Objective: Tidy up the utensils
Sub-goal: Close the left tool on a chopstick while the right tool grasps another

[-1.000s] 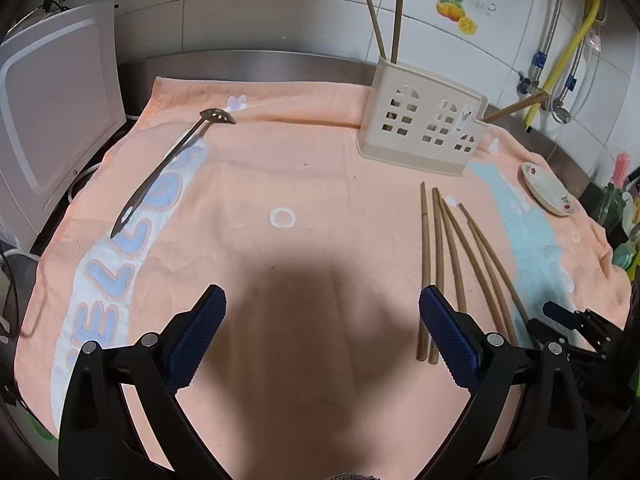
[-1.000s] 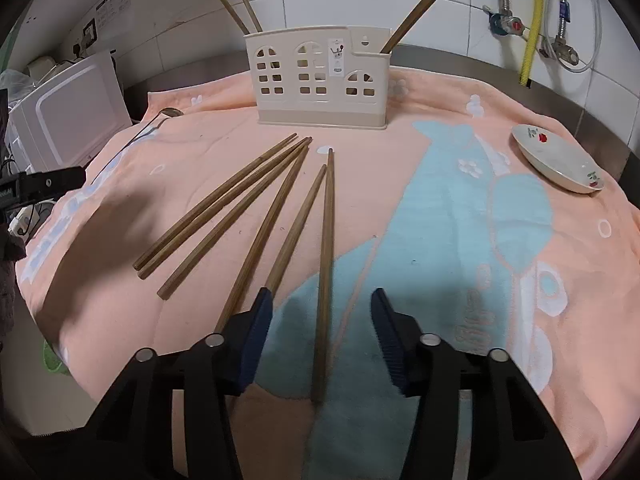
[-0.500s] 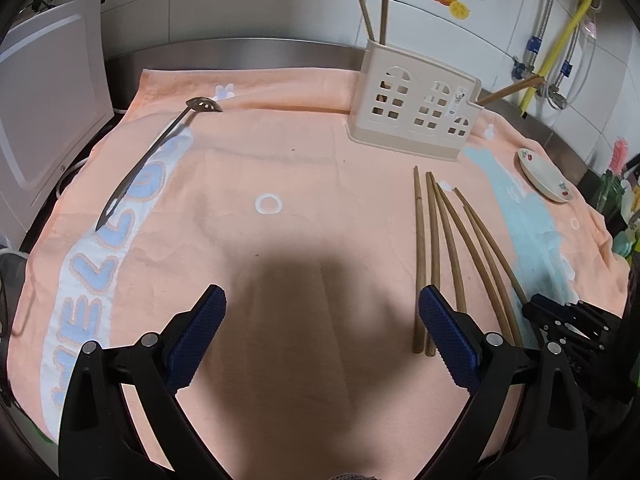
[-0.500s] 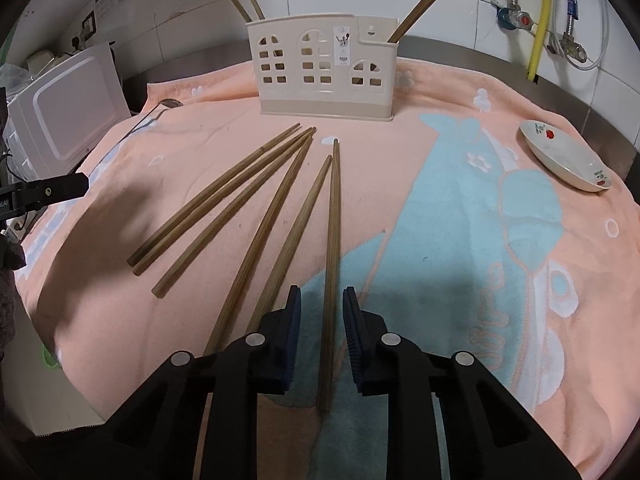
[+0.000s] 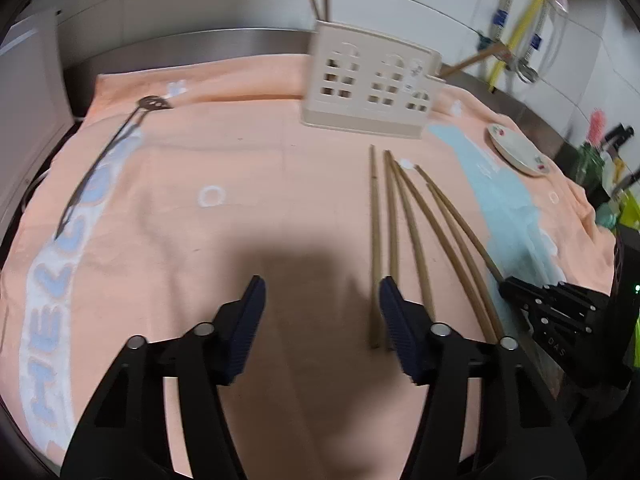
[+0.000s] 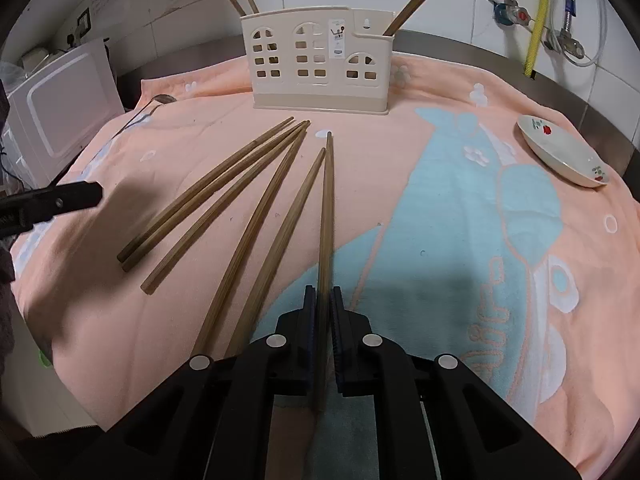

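Observation:
Several brown chopsticks (image 6: 224, 200) lie fanned on an orange towel (image 6: 440, 92) in front of a cream slotted utensil holder (image 6: 320, 68). The holder has a few chopsticks standing in it. My right gripper (image 6: 323, 296) is shut on the near end of the rightmost chopstick (image 6: 327, 208), which points at the holder. My left gripper (image 5: 320, 292) hovers over bare towel, its jaws closing with no pad pressing on anything. The leftmost chopstick (image 5: 375, 240) ends just beside its right finger (image 5: 390, 304). The holder (image 5: 372, 92) stands at the back in that view too.
A long metal slotted spoon (image 5: 104, 160) lies at the towel's far left. A small flowered dish (image 6: 560, 152) sits at the right edge. A white appliance (image 6: 60, 116) stands on the left. Pipes and a yellow hose (image 6: 536, 20) run along the tiled wall.
My right gripper closed from partly open onto the rightmost chopstick. My left gripper moved toward the chopsticks and its jaws narrowed.

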Available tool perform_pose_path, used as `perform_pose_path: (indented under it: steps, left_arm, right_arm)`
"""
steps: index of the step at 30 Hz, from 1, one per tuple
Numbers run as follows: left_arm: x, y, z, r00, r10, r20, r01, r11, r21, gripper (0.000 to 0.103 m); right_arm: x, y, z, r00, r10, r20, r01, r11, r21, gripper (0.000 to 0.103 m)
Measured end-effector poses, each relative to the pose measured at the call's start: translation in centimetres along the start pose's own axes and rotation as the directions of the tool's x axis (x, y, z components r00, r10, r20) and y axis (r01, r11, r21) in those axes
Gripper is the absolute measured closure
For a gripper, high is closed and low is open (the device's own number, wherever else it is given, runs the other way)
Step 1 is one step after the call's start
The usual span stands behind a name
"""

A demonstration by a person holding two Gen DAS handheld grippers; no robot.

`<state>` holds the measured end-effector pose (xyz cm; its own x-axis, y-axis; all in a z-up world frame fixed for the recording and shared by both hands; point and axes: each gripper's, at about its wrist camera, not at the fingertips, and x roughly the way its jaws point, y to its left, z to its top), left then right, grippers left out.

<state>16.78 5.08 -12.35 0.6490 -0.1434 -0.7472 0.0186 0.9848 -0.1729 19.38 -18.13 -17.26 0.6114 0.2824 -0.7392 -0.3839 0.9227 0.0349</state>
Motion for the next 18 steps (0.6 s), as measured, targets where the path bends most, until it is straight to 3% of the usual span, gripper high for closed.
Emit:
perform_pose_path:
  steps: [8,18]
  left_arm:
    - [2.4,-2.2,0.3,0.998,-0.045,-0.045,0.047,0.997,0.056,0.073]
    - [5.0,-3.3,0.8,0.995,-0.058,-0.084,0.064,0.995,0.074,0.091]
  right_arm:
    - [-0.9,-0.6,0.0,1.0,-0.008,0.019,0.008,1.0,0.008,0.096]
    - [-1.8,-1.1,0.0,0.999,-0.011,0.038,0.01,1.0,0.017,0.096]
